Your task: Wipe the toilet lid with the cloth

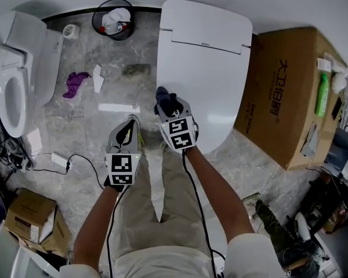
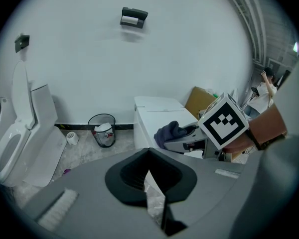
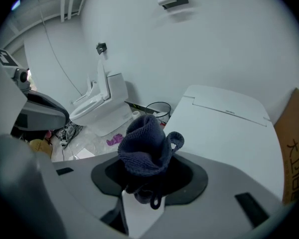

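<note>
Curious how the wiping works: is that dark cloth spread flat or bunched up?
Bunched up: the cloth is a rounded wad clamped in the right hand-held gripper, with a loop dangling.

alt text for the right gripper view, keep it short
The right gripper is shut on a bunched dark blue cloth, with the closed white toilet lid just to its right. Further back on the left, a second toilet with its lid up and a black wire bin stand by the white wall.

Bright even indoor light, soft shadows, sharp head view, fisheye gripper views with black vignetted corners
</note>
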`<state>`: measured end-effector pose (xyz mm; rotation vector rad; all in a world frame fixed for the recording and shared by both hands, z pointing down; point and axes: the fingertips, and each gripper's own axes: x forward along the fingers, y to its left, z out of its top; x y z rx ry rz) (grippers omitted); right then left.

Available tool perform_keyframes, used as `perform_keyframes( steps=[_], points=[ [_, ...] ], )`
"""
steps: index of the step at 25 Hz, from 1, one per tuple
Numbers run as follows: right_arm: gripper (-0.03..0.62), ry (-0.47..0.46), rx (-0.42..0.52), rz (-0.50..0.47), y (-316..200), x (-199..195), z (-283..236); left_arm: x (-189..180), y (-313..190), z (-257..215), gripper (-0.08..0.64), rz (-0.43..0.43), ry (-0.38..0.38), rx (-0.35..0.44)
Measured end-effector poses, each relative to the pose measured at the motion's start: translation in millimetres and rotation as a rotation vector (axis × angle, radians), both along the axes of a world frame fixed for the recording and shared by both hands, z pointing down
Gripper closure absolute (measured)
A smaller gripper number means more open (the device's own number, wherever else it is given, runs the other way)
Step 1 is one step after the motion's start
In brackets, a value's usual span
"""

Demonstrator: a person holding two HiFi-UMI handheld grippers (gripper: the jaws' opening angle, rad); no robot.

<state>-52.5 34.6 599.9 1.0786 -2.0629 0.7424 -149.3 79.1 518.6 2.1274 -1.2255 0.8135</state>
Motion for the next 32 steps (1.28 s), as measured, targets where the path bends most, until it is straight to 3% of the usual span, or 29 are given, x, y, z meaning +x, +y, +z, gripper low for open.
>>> perform_keyframes(
  steps=[6,12,32],
  points=[
    [0.413,-0.041,-0.018,0.004,5.5,-29.5,7.6,-1.6,-0.2,0.9,0.560,0.028,-0.008,0.005],
    [0.414,0.002,-0.050,-0.007,7.2,-30.8,26.9,1.3,-1.3,1.6,0.560,0.029,-0.006,-0.002],
    [0.408,0.042,-0.052,0.049,3.6,21.2,36.7,33.0,-1.9,6.9,0.560,0.081,-0.004,-0.020]
  ],
)
